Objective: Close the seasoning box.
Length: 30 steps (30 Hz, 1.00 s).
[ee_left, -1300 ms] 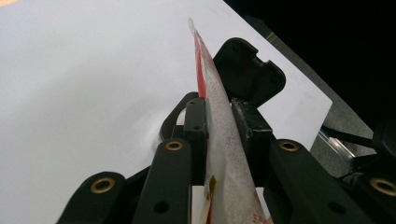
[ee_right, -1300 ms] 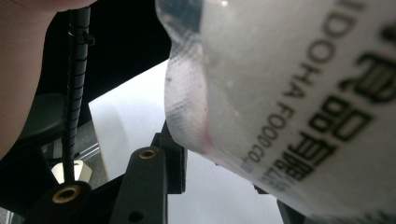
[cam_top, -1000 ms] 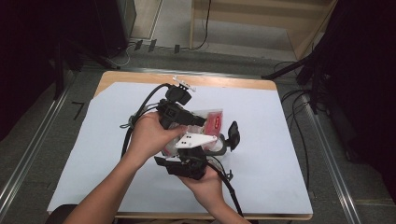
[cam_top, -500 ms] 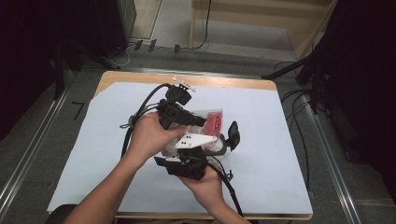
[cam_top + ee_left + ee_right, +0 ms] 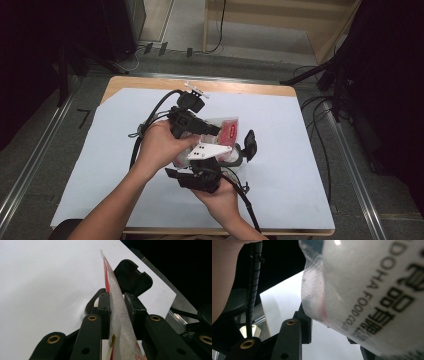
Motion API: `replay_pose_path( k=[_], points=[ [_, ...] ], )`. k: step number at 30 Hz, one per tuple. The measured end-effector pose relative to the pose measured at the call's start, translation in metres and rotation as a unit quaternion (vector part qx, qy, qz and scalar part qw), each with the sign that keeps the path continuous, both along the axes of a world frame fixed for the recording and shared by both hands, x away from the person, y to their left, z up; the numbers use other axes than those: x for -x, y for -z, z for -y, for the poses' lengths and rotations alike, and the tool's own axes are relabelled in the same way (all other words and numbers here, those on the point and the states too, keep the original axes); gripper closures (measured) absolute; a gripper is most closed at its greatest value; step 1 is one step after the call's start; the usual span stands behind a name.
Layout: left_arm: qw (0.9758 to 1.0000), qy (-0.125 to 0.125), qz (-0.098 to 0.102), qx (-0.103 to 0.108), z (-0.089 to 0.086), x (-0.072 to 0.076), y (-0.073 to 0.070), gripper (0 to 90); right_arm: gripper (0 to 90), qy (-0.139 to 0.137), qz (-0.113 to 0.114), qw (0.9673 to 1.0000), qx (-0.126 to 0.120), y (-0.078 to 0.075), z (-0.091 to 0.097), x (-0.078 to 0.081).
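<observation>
Pinched between the two black jaws of the left gripper (image 5: 117, 312) is a thin translucent plastic food pouch with red print (image 5: 119, 315), seen edge-on in the left gripper view; both pads are pressed flat against its faces, so the pouch is firmly gripped there. In the high view the same pouch (image 5: 227, 129) is seen above the middle of the table, its red-printed end pointing away from the person, with the left gripper (image 5: 207, 131) closed on its near portion and the left hand (image 5: 160, 145) wrapped round the gripper body.

The right gripper (image 5: 227, 159) is held just below, by the right hand (image 5: 220, 197), with its grey three-cornered plate uppermost. In the right gripper view the pouch (image 5: 367, 290) is found very close to the camera, its black lettering legible, and it is draped across the space between the jaws. One jaw is seen at the pouch's left edge; the other is mostly hidden behind the plastic, so whether the pads press on it cannot be told.

Beneath both grippers a pale blue sheet (image 5: 300, 150) is spread over the wooden table (image 5: 240, 86). Black cables trail from each gripper across the sheet.
</observation>
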<state>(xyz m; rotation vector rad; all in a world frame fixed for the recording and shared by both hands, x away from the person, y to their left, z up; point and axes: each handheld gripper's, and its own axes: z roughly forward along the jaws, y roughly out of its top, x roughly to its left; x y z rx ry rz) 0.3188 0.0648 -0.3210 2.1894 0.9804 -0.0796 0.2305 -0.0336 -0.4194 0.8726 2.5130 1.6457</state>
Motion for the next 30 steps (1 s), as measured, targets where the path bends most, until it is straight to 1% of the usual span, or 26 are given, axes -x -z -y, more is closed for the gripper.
replay_pose_path(
  k=[7,12,13,15,24,30],
  points=[
    [1.0,0.0,-0.001,-0.003,0.0004,0.0002,0.0006,76.8,64.4,0.002,0.001,1.0,0.001,0.0006,0.0001,0.0005],
    [1.0,0.0,-0.009,-0.002,0.0005,-0.0006,0.0024,76.6,64.5,0.003,0.0,1.0,0.001,0.0013,-0.0004,0.0008],
    [0.9999,0.005,-0.008,-0.004,0.0002,-0.001,0.0028,76.6,64.5,0.004,0.0,1.0,0.001,0.0017,-0.0003,0.0011],
    [0.9999,0.006,-0.009,-0.005,0.0009,-0.0007,0.0031,76.6,64.5,0.005,0.001,1.0,0.002,0.0023,0.0,0.0016],
    [0.9999,0.005,-0.01,-0.008,0.0013,-0.0004,0.0041,76.7,64.5,0.006,0.001,1.0,0.004,0.0033,-0.0001,0.0016],
    [0.9999,0.003,-0.01,-0.006,0.0013,-0.0003,0.0039,76.2,64.5,0.007,0.002,1.0,0.004,0.0034,-0.0002,0.0015]
  ],
)
